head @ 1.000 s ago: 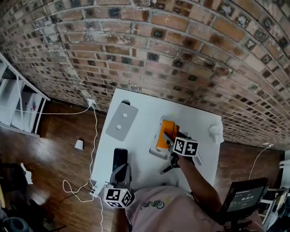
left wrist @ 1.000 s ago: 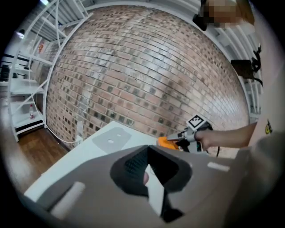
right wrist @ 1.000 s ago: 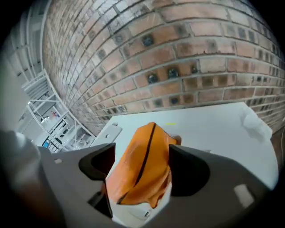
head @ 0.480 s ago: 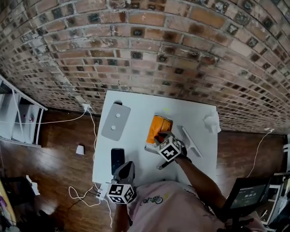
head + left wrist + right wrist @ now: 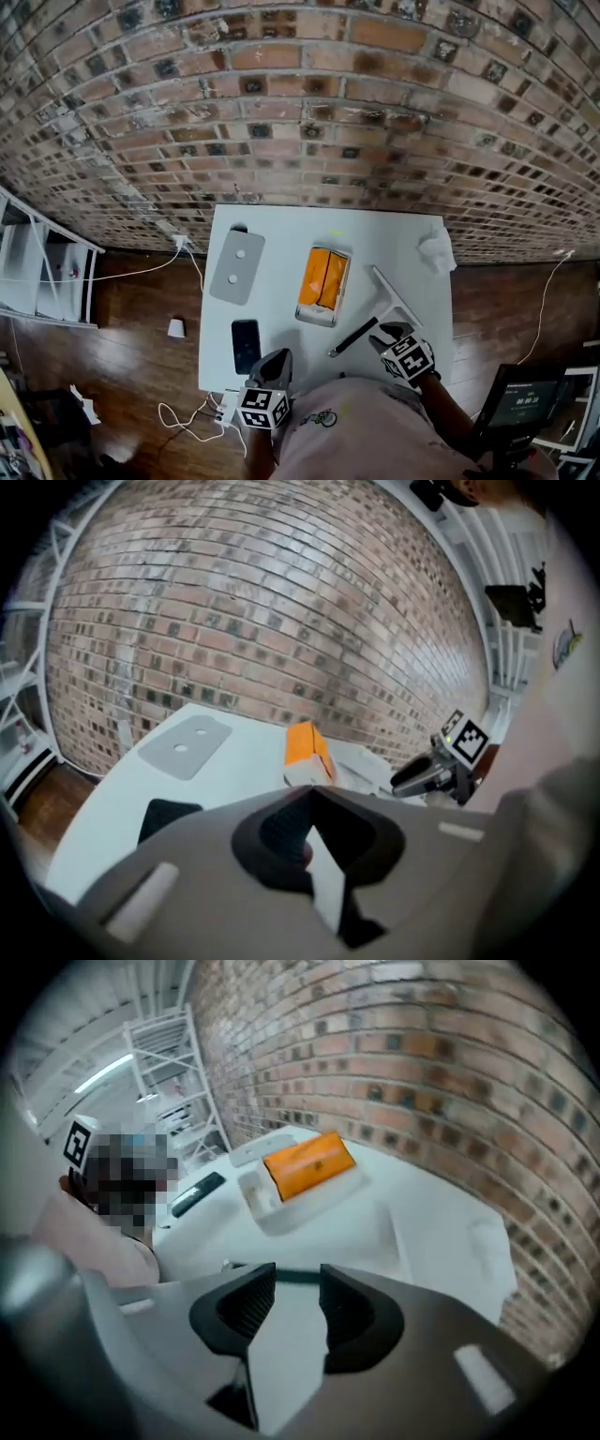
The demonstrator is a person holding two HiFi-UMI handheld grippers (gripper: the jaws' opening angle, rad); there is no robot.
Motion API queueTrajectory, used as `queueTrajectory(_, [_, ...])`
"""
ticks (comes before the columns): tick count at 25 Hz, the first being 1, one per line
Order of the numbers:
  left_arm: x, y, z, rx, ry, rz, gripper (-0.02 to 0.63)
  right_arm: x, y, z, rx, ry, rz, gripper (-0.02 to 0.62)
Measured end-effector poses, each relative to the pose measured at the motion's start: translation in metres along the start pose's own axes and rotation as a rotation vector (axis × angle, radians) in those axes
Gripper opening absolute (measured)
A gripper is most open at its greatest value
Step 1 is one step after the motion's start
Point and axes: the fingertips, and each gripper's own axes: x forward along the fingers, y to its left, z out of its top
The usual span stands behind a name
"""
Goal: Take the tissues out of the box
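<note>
In the head view, a white table [image 5: 281, 234] is standing against a brick wall [image 5: 300, 112] over a dark wood floor [image 5: 122, 309], and the orange tissue box [image 5: 323, 281] is lying near the table's middle. Left of the box a gray pad [image 5: 236, 266] with 2 white dots is lying flat, a black phone [image 5: 247, 344] is lying below and left of it, a black-handled scraper [image 5: 354, 336] is lying just right of it, and a crumpled tissue [image 5: 436, 251] is sitting well off to its right. Both grippers are hanging at the near edge, apart from the box: the left gripper [image 5: 278, 358] below it, the right gripper [image 5: 386, 330] below and right. In the left gripper view, the left gripper [image 5: 309, 794] is keeping its jaws pressed together on nothing, with the box [image 5: 307, 747] ahead. In the right gripper view, the right gripper [image 5: 298, 1274] is closing its jaws, a narrow gap showing and nothing between them; the box [image 5: 307, 1166] is lying farther out, with a white shelf [image 5: 169, 1063] standing beyond it.
</note>
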Motion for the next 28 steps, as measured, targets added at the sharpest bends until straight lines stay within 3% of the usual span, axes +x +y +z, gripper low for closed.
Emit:
queueTrajectory(3, [0.012,-0.015,-0.001,0.069,0.049,-0.033,0.006,-0.005,-0.02,-0.072,0.129,0.102,-0.08,0.097])
queueTrajectory(7, [0.022,-0.028,0.011,0.101,0.045,-0.053,0.006,-0.002,-0.016,-0.123,0.104,0.217,-0.087,0.092])
queueTrajectory(14, [0.025,-0.038,0.028,0.104,-0.028,-0.003,0.005,-0.002,-0.009,-0.109,0.059,0.164,-0.064,0.069])
queueTrajectory(22, [0.033,-0.052,0.014,0.125,0.022,0.007,0.005,0.001,-0.02,-0.106,0.078,0.124,-0.04,0.069])
queueTrajectory(28, [0.044,-0.059,-0.006,0.133,0.123,0.005,0.005,0.0,-0.023,-0.102,0.036,0.128,-0.026,0.069])
